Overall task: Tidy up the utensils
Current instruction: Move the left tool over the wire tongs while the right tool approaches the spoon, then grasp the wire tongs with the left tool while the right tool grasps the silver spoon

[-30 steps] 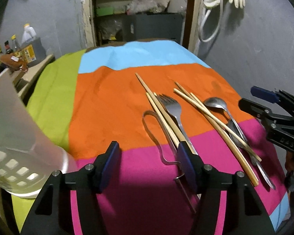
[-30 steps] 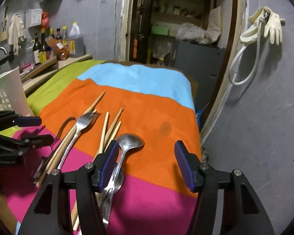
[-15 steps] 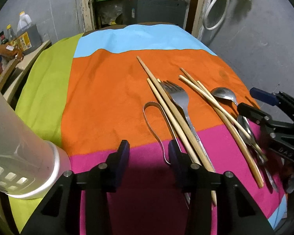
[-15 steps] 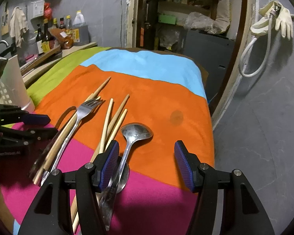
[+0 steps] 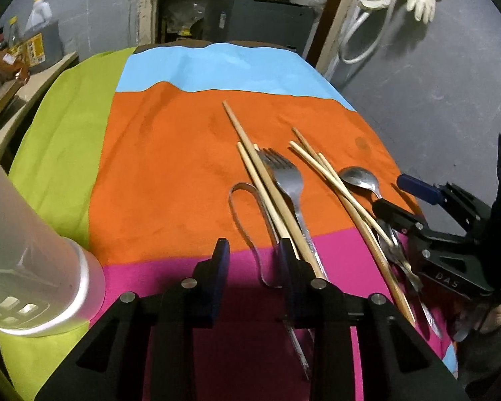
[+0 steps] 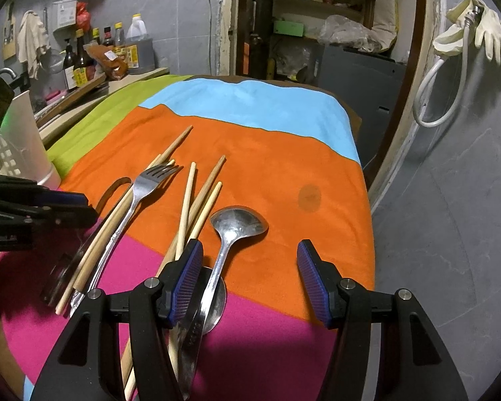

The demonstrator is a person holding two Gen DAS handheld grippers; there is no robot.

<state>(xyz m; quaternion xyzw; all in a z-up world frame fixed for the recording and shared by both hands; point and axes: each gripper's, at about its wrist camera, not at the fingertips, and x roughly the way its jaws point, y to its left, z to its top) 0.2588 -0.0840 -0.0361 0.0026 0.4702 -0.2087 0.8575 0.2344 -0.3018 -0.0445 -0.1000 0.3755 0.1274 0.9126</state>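
Utensils lie on a striped cloth: a fork, several wooden chopsticks, a spoon and thin metal tongs. My left gripper hovers over the near end of the tongs. Its jaws are closing with one tong arm between them, and the pads are not touching it. The chopstick ends run under its right finger. My right gripper stands open over the spoon handle, which lies by its left finger. A second spoon bowl lies below.
A white slotted utensil holder stands at the left on the green stripe. The table's edge drops to a grey floor on the right. Bottles crowd a counter at far left. A glove and hose hang on the wall.
The left gripper's jaws have narrowed markedly and it has tipped down towards the tongs' near end. The right gripper has stayed open and tipped down a little over the spoon.
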